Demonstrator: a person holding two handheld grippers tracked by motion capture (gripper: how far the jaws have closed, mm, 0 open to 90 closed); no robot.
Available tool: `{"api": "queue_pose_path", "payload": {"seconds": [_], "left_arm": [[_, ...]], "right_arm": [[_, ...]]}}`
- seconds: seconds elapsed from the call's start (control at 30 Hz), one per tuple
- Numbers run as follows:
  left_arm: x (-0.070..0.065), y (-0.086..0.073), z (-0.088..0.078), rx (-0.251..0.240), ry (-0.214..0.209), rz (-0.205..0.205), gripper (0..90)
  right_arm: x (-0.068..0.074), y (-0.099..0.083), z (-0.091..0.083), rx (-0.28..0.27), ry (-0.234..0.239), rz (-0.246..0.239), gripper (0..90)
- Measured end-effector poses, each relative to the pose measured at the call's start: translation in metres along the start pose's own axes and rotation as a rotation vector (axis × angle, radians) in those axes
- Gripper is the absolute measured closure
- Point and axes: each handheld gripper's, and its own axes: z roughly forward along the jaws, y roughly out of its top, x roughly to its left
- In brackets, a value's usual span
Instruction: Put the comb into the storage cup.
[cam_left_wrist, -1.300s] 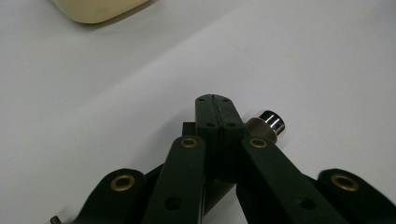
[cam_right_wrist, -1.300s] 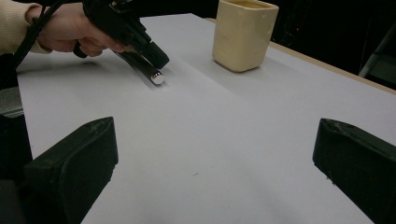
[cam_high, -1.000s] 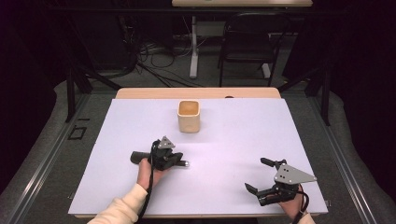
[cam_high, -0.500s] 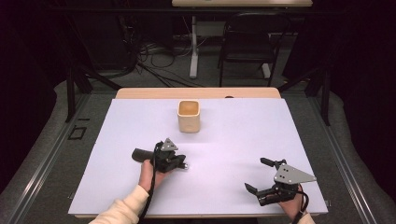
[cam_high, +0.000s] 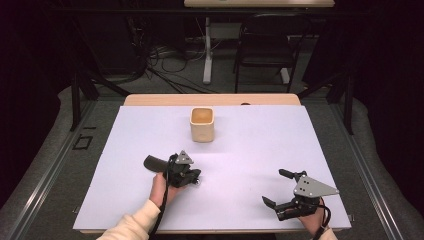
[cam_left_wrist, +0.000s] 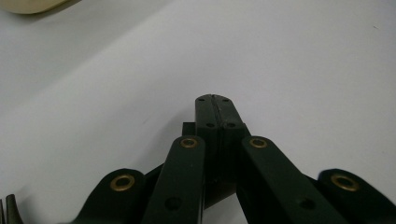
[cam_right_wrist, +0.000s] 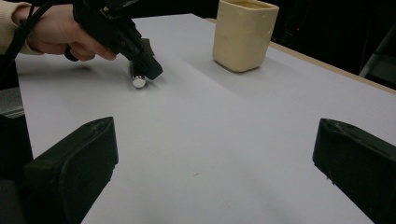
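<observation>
Touching a small metal piece (cam_right_wrist: 138, 81), perhaps, left gripper (cam_right_wrist: 150, 70).

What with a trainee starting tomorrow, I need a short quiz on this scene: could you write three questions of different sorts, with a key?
1. True or false: the left gripper has its jaws shut with nothing between them.
2. How do the right gripper's jaws stand? A) open and empty B) shut on a cup C) shut on a pen
3. What stands upright towards the far side of the table, apart from both grippers?

Key: 1 true. 2 A. 3 the beige cup.
</observation>
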Motion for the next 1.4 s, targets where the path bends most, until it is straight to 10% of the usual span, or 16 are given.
{"api": "queue_pose_path", "payload": {"seconds": [1.4], "left_arm": [[-0.013, -0.016, -0.016, 0.064, -0.069, -0.031, 90.0]], "right_arm": [[0.000, 0.000, -0.001, -0.006, 0.005, -0.004, 0.0]]}}
